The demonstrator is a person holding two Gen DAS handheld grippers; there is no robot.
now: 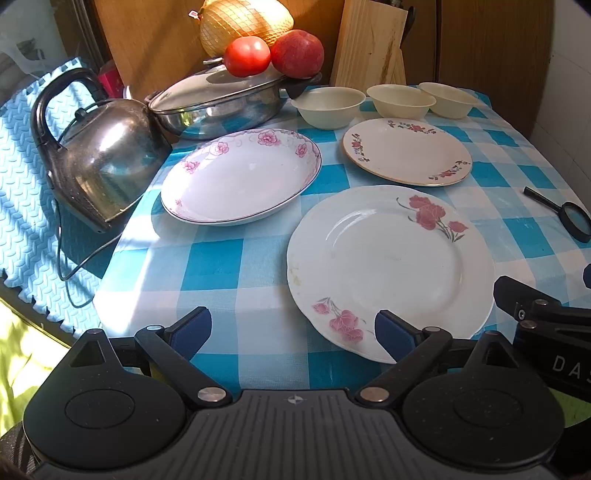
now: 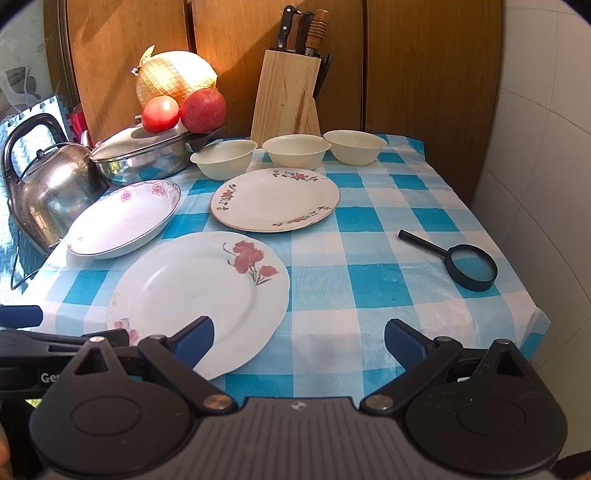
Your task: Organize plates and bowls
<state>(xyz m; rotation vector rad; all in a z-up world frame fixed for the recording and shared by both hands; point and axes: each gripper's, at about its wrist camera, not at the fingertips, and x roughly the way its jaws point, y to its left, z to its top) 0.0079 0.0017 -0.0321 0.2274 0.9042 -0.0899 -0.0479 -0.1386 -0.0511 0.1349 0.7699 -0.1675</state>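
I have both tongs hanging low at the near edge of the table, each spread wide with nothing between its pads. The left tongs (image 1: 293,330) sit just short of the big plate (image 1: 391,266); its rim lies under my right-hand pad, while the left pad is over bare checked cloth (image 1: 207,273). The right tongs (image 2: 299,341) hover beside it, the left pad over the same plate's near rim and the right pad over cloth. Ahead of the left tongs and a little to the left lies the deep plate (image 1: 240,177) with pink blossoms; ahead to the right is the gold-rimmed plate (image 1: 406,151). Beyond those, three cream bowls (image 1: 328,107) stand in a row near the far edge, none stacked, each apart from its neighbour. Clutter crowds the far left: a steel kettle (image 1: 103,155) just beside the deep plate, its cord trailing down over the blue mat (image 1: 26,229), and a lidded pan (image 1: 221,107) behind it carrying a tomato (image 1: 246,56), an apple (image 1: 297,52) and a netted melon (image 1: 245,20). The pan's black handle reaches close to the nearest bowl. A knife block (image 2: 286,96) stands behind the bowls against the wood panels. Off to the right of the right tongs a magnifier (image 2: 471,267) lies alone on the cloth, well apart from the dishes.
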